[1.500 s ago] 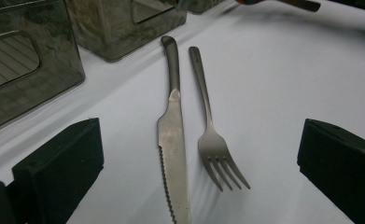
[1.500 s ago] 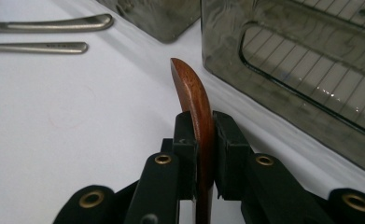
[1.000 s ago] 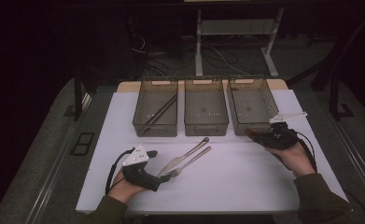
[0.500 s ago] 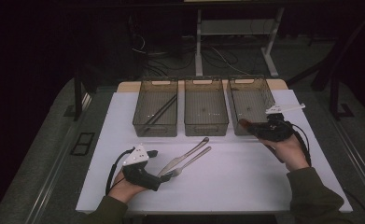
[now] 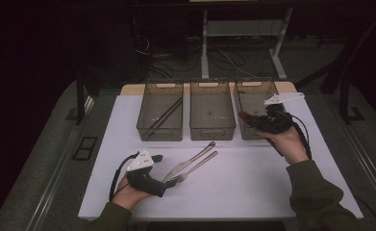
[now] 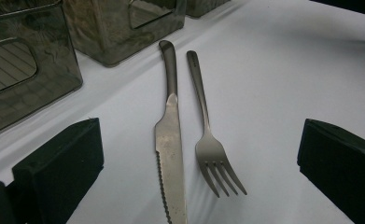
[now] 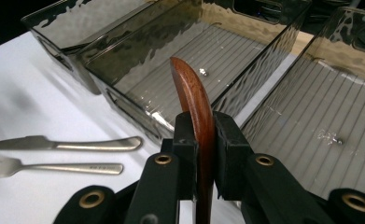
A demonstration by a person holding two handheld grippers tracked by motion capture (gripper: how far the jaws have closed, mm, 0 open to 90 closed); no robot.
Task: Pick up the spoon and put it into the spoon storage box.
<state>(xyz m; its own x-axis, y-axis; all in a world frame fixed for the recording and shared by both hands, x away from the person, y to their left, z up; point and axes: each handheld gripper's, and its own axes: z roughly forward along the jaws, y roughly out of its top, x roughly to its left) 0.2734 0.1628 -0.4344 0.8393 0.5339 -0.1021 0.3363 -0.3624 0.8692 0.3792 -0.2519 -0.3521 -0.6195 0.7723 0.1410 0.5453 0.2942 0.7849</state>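
A wooden utensil is clamped in the right hand-held gripper, pointed over the right bin; the left hand-held gripper is held wide open around the knife and fork.

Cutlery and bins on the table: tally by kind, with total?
Clear bins: 3 (left, middle, right)
Dark chopsticks in the left bin: 2
Metal knife: 1
Metal fork: 1
Wooden utensil clamped in the right gripper: 1
Total: 8
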